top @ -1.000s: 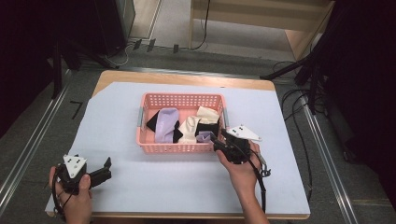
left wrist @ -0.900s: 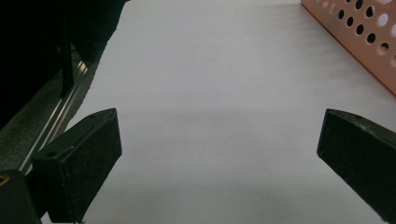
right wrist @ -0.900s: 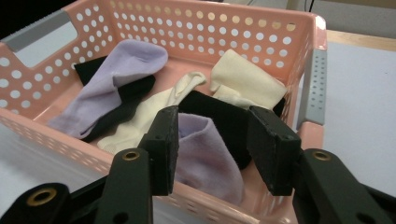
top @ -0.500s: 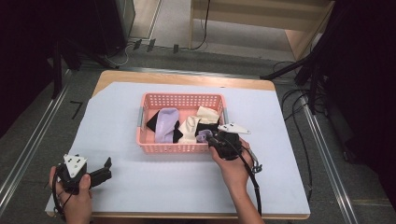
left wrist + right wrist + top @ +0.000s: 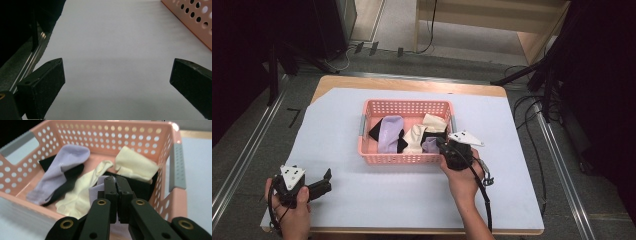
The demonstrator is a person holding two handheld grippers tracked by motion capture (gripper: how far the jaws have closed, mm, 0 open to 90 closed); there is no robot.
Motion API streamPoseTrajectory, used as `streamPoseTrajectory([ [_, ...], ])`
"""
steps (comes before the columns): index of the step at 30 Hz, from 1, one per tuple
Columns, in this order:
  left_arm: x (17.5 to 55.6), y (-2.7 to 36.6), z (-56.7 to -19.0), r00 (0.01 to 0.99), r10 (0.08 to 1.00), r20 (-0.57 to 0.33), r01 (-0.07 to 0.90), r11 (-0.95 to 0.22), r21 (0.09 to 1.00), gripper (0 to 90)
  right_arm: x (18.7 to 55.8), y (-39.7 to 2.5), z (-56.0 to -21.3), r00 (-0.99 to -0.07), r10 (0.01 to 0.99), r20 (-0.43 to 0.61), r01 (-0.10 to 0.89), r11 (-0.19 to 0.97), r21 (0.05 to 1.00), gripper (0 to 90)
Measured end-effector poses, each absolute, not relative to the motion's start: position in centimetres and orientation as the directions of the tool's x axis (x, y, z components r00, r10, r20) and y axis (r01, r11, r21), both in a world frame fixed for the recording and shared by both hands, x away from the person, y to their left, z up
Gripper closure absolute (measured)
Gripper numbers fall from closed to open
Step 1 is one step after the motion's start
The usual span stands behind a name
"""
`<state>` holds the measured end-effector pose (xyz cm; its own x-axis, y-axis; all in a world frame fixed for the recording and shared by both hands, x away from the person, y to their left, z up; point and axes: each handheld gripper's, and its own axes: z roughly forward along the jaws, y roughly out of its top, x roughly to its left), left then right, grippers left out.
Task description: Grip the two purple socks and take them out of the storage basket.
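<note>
High view: your right gripper point(image 5: 443, 145) is at the near right corner of the pink basket point(image 5: 404, 105), reaching over its front wall into the pile of socks. The right gripper view looks down its jaws, which are pressed together, and a small fold of the lavender sock point(image 5: 96, 191) lies right under the tips. A sliver of pale cloth seems to be caught between them, so I judge you have it pinched, though the hold is thin (check it before you lift).

Everything else sits inside the basket: a second lavender sock point(image 5: 389, 132) on the left over a black sock point(image 5: 374, 129), a cream sock point(image 5: 414, 137) in the middle, and another cream sock point(image 5: 433, 121) towards the far right corner. None lies on the white table cover point(image 5: 362, 200), so the emptying looks barely begun; this would be the first sock out, with the whole pile left.

Your left gripper point(image 5: 323, 184) waits low at the near left of the table, well apart from the basket, its jaws spread wide over bare cover.
</note>
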<state>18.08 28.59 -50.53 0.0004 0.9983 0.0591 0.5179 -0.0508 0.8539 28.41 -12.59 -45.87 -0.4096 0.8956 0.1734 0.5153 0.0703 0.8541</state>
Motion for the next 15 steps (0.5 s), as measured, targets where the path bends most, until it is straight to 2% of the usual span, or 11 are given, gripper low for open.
streamPoseTrajectory([
  [7, 18.1, 28.6, -50.5, 0.000, 0.998, 0.058, 0.518, -0.050, 0.854, 0.7, 28.0, -13.1, -45.1, -0.435, 0.889, 0.139, 0.372, 0.037, 0.927, 89.1],
  [15, 18.1, 28.6, -50.5, 0.003, 0.998, 0.057, 0.519, -0.050, 0.853, 0.7, 27.8, -13.3, -44.0, -0.455, 0.886, 0.088, 0.252, 0.034, 0.967, 89.1],
])
